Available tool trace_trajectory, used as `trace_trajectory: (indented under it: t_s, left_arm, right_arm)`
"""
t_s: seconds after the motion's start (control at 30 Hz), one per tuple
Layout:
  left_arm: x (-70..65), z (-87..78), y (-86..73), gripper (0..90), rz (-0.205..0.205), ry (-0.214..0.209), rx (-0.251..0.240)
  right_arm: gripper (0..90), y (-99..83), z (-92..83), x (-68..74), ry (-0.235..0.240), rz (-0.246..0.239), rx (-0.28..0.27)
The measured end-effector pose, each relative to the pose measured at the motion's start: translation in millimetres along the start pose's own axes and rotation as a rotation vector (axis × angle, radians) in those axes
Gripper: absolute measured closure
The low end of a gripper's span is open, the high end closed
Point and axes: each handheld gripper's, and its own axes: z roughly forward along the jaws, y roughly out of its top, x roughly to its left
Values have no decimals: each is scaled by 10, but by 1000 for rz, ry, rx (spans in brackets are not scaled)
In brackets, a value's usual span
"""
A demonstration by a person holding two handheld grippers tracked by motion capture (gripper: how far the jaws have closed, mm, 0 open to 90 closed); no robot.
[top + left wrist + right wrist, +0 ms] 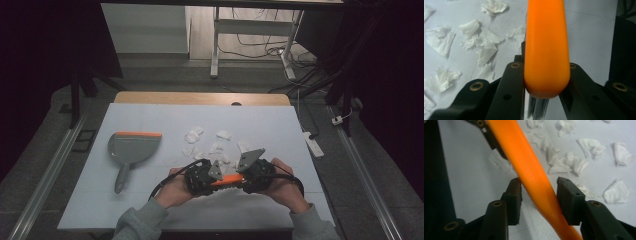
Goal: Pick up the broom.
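An orange brush (227,180) hangs level between my two grippers near the table's front edge. My left gripper (202,175) is shut on its thick rounded end (546,45), with grey bristles (537,107) showing below the jaws (544,66). My right gripper (257,175) faces it from the other side. In the right gripper view the orange handle (529,167) runs slantwise between my right gripper's jaws (539,185). It lies against the right-hand jaw, and a gap shows at the left-hand one.
A grey dustpan (132,147) with an orange lip lies on the white table sheet (150,115) at the left. Several torn white paper scraps (215,147) are strewn just beyond the grippers, also seen as scraps (481,42) and scraps (574,162).
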Motion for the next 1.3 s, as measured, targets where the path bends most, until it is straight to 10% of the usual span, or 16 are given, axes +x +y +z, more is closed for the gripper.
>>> trace_trajectory:
  t_s: [0.37, 0.57, 1.3]
  left_arm:
    - [96, -85, -77, 608, -44, 36, -95]
    - [157, -188, -170, 365, -182, 154, -202]
    - [337, -614, -1106, 353, -460, 304, -247]
  right_arm:
    - [674, -7, -34, 4, 18, -4, -5]
    - [679, -46, -33, -57, -5, 67, -28]
    - [686, -263, -111, -318, -88, 292, -137]
